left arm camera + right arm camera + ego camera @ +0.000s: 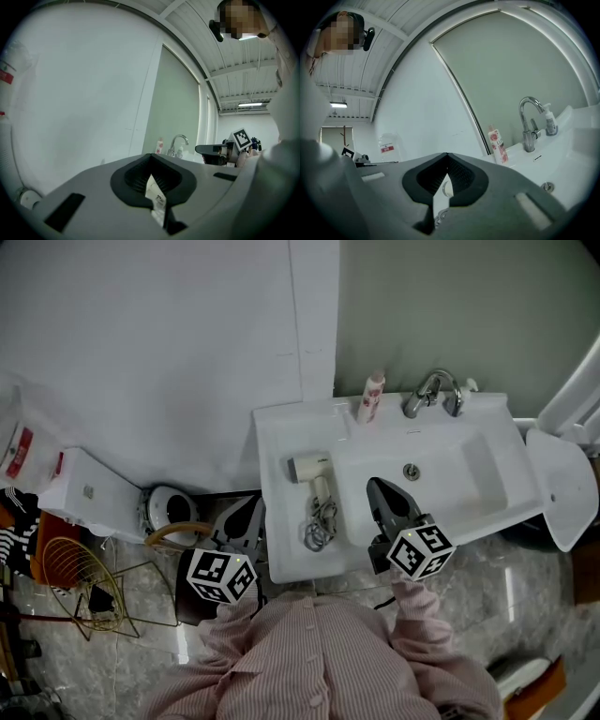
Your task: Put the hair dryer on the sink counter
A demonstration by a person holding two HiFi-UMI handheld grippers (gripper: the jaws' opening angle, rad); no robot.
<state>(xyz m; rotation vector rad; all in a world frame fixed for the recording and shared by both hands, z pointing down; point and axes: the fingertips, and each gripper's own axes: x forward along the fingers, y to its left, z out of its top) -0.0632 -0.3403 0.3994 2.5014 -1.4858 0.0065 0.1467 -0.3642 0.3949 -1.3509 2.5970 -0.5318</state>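
The hair dryer (312, 468) lies on the bench (281, 442), left of the basin, with its coiled cord (321, 521) nearer the front edge. The right tool (377, 486) and the left tool (251, 507) are both pressed together and empty. Placement appears complete. Next, draw both tools back, clear of the cord.
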